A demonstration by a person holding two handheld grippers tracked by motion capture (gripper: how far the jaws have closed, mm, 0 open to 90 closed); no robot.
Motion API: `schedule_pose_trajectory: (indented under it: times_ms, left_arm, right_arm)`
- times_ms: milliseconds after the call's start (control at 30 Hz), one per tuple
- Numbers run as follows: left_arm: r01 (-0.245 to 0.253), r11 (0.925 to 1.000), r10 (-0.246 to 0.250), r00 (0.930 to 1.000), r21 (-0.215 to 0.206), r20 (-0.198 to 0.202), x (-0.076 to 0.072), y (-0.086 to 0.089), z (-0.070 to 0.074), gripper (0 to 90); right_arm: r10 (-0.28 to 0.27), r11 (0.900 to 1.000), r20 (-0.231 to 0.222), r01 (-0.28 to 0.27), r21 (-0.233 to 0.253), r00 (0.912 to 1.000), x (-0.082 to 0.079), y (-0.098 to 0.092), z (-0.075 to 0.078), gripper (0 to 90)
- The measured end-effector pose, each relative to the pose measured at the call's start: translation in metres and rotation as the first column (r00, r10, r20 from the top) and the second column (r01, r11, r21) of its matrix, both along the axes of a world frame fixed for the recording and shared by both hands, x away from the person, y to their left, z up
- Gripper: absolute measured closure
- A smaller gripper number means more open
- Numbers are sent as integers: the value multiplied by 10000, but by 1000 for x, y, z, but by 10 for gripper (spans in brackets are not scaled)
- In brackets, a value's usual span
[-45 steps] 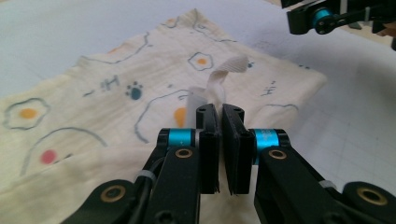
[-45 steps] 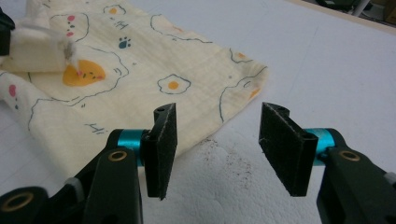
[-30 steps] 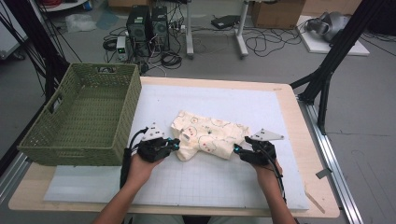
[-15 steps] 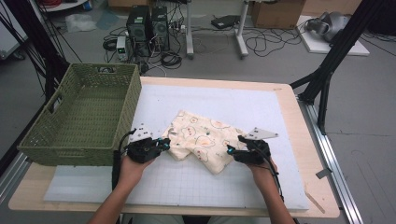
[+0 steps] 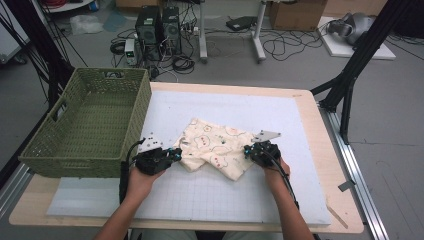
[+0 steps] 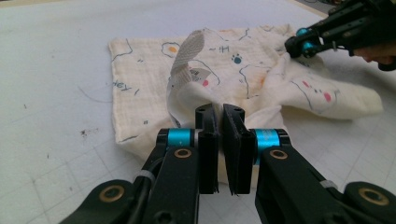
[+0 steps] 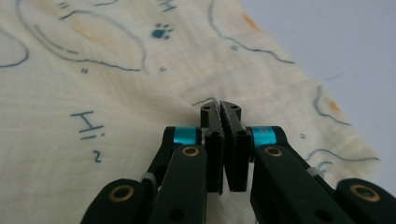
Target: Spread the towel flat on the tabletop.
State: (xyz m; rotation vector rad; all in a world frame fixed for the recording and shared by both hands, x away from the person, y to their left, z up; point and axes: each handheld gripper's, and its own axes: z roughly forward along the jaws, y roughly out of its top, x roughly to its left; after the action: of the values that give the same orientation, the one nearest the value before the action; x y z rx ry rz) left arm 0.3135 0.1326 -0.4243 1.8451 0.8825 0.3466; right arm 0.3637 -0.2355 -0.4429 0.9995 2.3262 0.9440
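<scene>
A cream cloth (image 5: 217, 142) printed with small drawings lies rumpled on the white mat (image 5: 240, 107), its front corner folded over. My left gripper (image 5: 172, 155) is shut on the cloth's left edge. In the left gripper view the jaws (image 6: 220, 114) pinch a fold of the cloth (image 6: 243, 70), and a white ribbed tag (image 6: 189, 51) curls up behind them. My right gripper (image 5: 248, 151) is shut on the cloth's right side; its tips (image 7: 220, 109) press into the fabric (image 7: 116, 93). The right gripper (image 6: 299, 42) also appears far off in the left gripper view.
A green woven basket (image 5: 135, 130) stands at the table's left, close to my left hand. The wooden table edge (image 5: 325, 160) runs along the right of the mat. Computer towers, cables and stand legs are on the floor behind.
Both grippers have shifted slightly left while holding the cloth. The cloth went from a long bunched strip to a wider, flatter shape with a folded front corner.
</scene>
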Motion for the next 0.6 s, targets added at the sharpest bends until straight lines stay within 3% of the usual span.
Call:
schedule_pose_trajectory:
  times_ms: [133,200,367,500,600]
  left_arm:
    - [97,9997,-96,9999,203,-41,-1,-2,-2,842]
    - [131,9995,-125,9997,276,-199,-2,-3,-5,842]
    - [364,9972,-336,9984,647,-449,-6,-7,-12,845]
    - [665,9926,-574,9944,1020,-891,-7,-10,-18,838]
    - [221,9959,-127,9943,876,-1055,-7,-8,-17,677]
  right_arm:
    - [-1020,9926,270,1035,-633,9944,18,-8,5,884]
    - [-1592,9812,344,1620,-1053,9866,27,-14,6,884]
    - [-3006,9456,573,3053,-1128,9520,45,-31,13,884]
    - [-3071,9454,688,3126,-923,9492,46,-34,17,842]
    - [-2793,9577,730,2833,-510,9574,40,-35,19,677]
